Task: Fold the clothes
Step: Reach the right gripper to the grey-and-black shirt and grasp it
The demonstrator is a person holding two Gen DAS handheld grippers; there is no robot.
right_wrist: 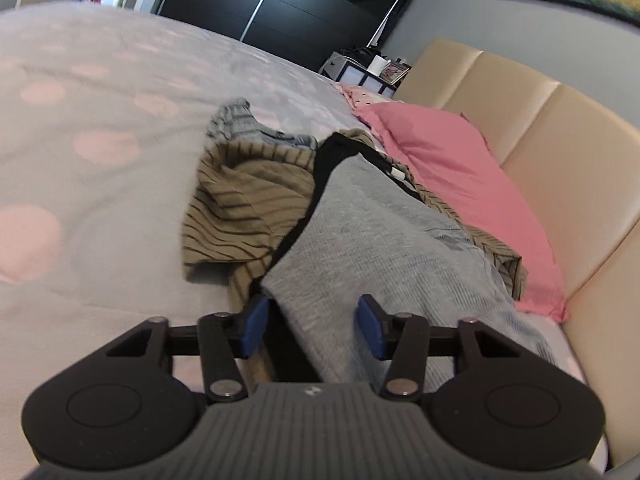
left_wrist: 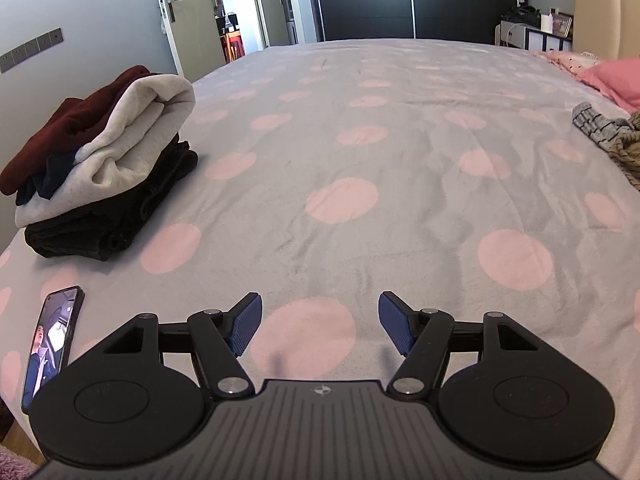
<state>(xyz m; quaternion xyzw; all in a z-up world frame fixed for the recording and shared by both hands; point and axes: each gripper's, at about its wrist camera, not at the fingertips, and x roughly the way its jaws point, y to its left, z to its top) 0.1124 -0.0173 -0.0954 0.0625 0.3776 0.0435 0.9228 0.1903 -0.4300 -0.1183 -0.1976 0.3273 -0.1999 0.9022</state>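
Note:
A stack of folded clothes (left_wrist: 100, 160), maroon and light grey over black, sits at the left edge of the bed. My left gripper (left_wrist: 320, 326) hangs open over the dotted bedspread (left_wrist: 400, 120) with nothing between its fingers. An unfolded heap lies by the pillow: a grey garment with black trim (right_wrist: 360, 232) on top of an olive striped one (right_wrist: 240, 208) and a grey-blue striped one (right_wrist: 236, 120). My right gripper (right_wrist: 314, 326) stands low at the near end of the grey garment. Its jaws are partly apart, with the cloth's edge between the blue pads, which do not visibly pinch it.
A phone (left_wrist: 52, 344) with a lit screen lies on the bed's near left corner. A pink pillow (right_wrist: 460, 184) and a beige padded headboard (right_wrist: 560, 152) border the heap on the right. A dark wardrobe (left_wrist: 400, 0) stands beyond the bed.

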